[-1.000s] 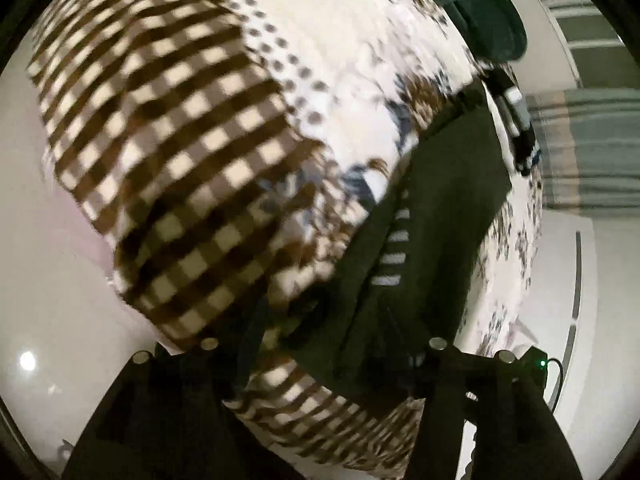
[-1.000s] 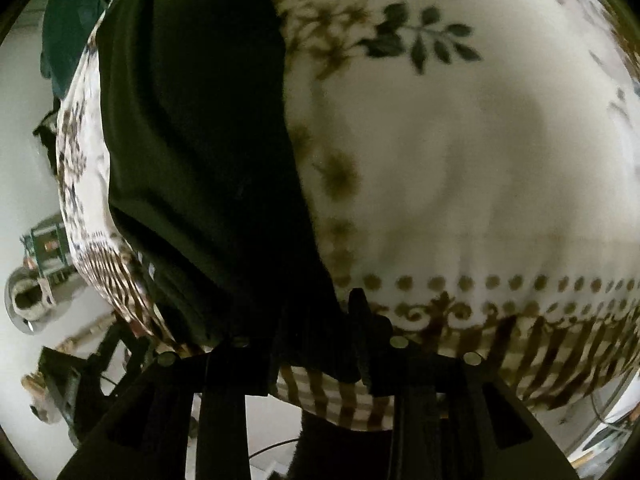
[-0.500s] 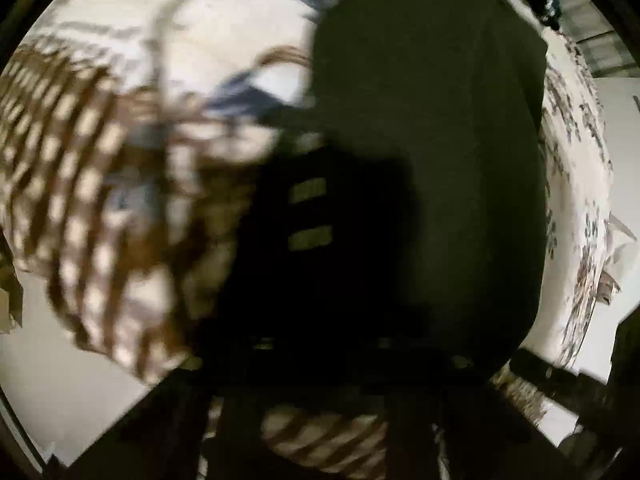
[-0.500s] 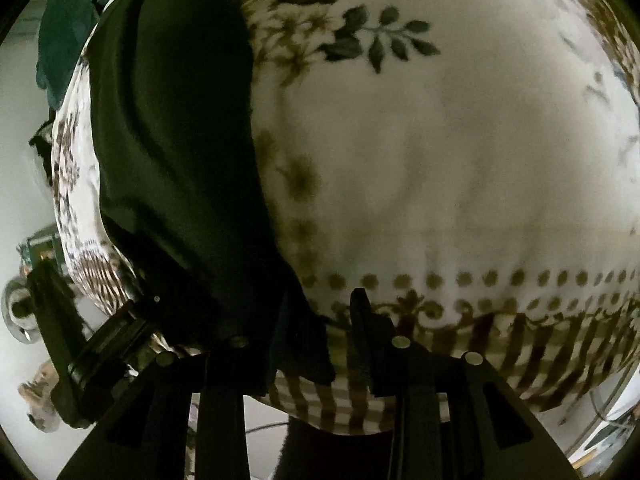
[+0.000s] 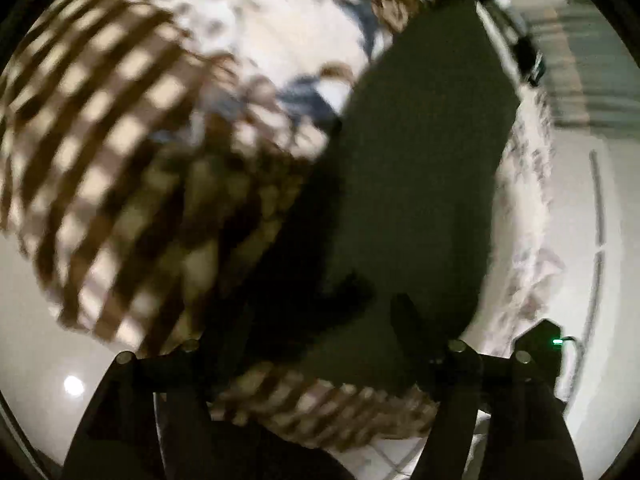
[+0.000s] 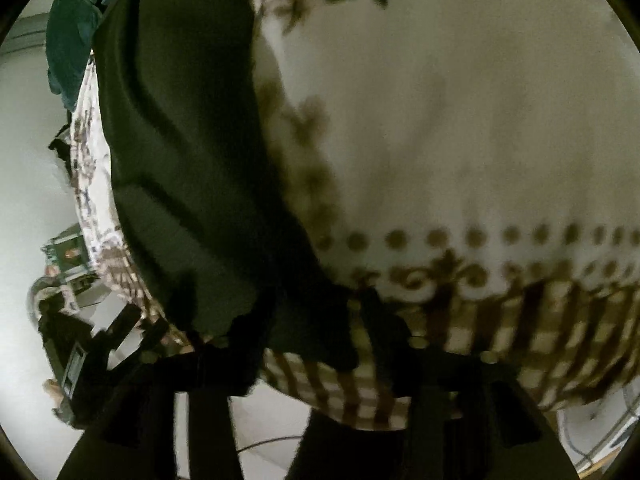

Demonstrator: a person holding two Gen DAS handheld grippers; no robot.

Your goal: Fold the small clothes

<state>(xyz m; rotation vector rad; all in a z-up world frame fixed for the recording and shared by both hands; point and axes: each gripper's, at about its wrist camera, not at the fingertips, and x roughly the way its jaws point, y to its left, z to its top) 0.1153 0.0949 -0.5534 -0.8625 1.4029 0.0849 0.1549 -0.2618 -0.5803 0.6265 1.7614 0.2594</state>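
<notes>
While both grippers let go, the dark garment (image 5: 420,168) lies folded on the patterned table (image 6: 460,120).
Left gripper (image 5: 316,320) and right gripper (image 6: 304,320) fingers are spreading, cloth between them; next probably smoothing.

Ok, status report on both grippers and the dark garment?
Both grippers, left and right, opening over dark garment, near edge between jaws. Garment flat on tablecloth. Nothing blocking.
</notes>
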